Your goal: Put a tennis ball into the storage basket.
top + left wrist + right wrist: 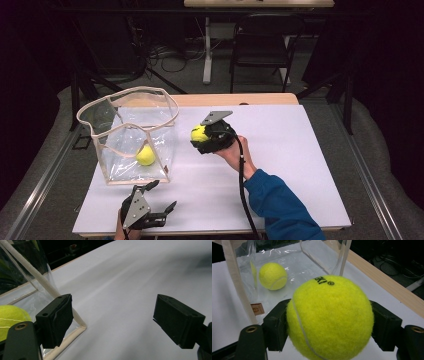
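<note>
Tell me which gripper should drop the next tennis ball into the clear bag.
Right. The right gripper is already shut on a tennis ball beside the clear bag. The left gripper is open and empty at the near table edge.

A wooden table (265, 98) with a pale timber edge carries a large white sheet (280, 170) that covers nearly all of its top, leaving a strip of wood bare along the far side. On the sheet, toward its left, stands a clear plastic bag with cream fabric trim (129, 132), open at the top, with a yellow-green tennis ball (145, 155) resting on its floor.
</note>
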Demonstrator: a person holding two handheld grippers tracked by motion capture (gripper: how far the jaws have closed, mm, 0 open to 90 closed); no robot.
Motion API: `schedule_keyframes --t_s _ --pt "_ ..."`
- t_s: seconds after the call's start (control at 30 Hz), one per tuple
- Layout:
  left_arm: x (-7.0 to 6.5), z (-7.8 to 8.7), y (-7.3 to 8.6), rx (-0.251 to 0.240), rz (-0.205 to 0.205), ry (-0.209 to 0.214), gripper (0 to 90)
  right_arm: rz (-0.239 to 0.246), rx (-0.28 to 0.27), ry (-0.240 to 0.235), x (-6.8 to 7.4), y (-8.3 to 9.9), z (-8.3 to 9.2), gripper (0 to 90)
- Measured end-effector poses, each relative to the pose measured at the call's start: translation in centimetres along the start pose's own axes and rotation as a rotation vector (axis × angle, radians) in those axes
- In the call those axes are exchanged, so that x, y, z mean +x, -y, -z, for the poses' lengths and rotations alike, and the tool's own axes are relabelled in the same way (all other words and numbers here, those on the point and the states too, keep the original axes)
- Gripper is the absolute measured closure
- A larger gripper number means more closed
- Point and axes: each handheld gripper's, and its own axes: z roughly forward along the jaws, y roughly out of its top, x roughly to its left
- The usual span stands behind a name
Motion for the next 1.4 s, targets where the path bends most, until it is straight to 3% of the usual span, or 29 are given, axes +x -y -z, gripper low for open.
schedule_keyframes --t_s 1.4 --pt "0.0 0.0 0.0 0.000 0.001 0.000 16.1 0.019 -0.063 0.013 -0.4 -2.1 1.6 26.2"
